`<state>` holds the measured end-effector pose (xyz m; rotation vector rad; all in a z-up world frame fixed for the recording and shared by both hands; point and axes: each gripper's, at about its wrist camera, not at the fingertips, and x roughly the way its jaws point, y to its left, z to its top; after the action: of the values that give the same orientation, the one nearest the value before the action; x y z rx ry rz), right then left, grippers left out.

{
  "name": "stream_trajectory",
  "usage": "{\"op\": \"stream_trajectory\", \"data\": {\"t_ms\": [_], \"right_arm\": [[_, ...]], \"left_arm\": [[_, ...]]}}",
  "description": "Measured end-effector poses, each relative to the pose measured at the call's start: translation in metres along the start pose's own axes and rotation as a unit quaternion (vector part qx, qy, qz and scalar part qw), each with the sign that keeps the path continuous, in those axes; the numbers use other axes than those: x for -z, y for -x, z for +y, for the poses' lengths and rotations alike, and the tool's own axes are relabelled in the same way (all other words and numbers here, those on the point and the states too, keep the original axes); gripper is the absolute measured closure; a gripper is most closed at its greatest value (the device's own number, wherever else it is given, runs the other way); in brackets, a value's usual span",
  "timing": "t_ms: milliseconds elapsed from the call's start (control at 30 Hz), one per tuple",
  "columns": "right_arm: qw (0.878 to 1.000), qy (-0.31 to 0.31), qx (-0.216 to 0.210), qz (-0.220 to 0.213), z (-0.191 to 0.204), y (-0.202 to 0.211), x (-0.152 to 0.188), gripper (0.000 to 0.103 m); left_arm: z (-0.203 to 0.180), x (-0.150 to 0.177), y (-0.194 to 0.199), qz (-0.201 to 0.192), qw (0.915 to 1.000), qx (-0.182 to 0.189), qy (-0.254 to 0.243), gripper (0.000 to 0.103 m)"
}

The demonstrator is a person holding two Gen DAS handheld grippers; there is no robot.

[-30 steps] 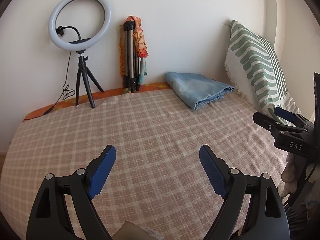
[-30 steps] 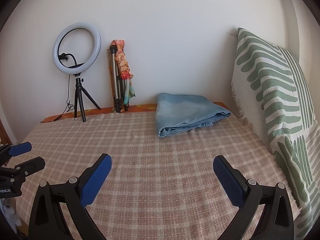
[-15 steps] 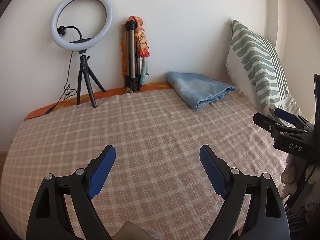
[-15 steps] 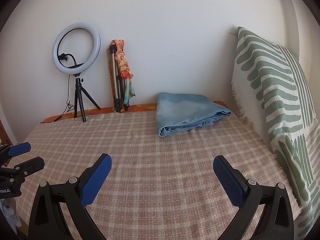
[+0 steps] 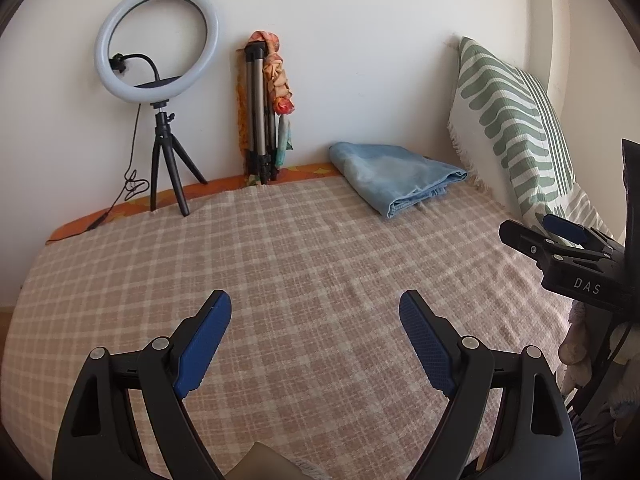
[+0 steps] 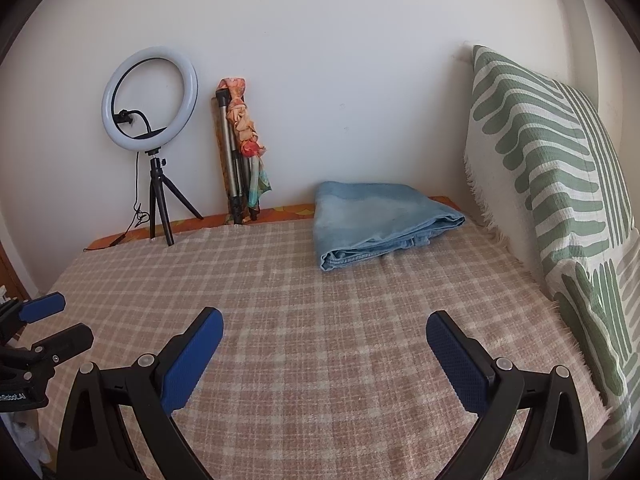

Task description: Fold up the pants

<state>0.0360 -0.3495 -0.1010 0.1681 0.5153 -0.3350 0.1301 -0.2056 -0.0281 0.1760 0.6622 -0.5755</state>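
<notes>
Ring light point(image 5: 157, 42) on its small black tripod stands at the far left against the white wall, its cable trailing down onto the orange strip at the bed's back edge. Folded metal tripod point(image 5: 259, 112) leans on the wall just right of it, a patterned scarf point(image 5: 280, 76) tied round its top. Checked bedspread point(image 5: 304, 264) runs bare from there across the middle. Left gripper point(image 5: 315, 330) hovers low over the near part of the spread, blue pads spread wide, nothing between them. Denim pants point(image 6: 380, 220) lie at the far right corner of the bed, already in a flat folded bundle, back edge near the wall, right end close to the fringe of the green-striped pillow point(image 6: 560, 200); whether they touch it cannot be told. Long axis of the bundle runs roughly across the view, thick fold edge facing the grippers and angled toward the near left. Right gripper point(image 6: 325, 350) hangs likewise over the spread, jaws wide and empty; the pants sit ahead of it and only slightly right of centre, so this hand looks the nearer and better lined up, while from the left gripper they lie ahead and well off to the right. Judgement: open room is all on the near and left side of the bundle; wall behind and pillow to the right close off those approaches, so any reach should come from the front.
</notes>
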Motion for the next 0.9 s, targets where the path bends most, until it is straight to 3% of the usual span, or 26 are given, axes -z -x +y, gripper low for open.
{"op": "stream_trajectory", "data": {"t_ms": [900], "right_arm": [[1.0, -0.014, -0.007, 0.002, -0.0067, -0.0001, -0.0013, 0.0]], "left_arm": [[0.0002, 0.0002, 0.0024, -0.02, 0.9998, -0.001, 0.006, 0.017]]}}
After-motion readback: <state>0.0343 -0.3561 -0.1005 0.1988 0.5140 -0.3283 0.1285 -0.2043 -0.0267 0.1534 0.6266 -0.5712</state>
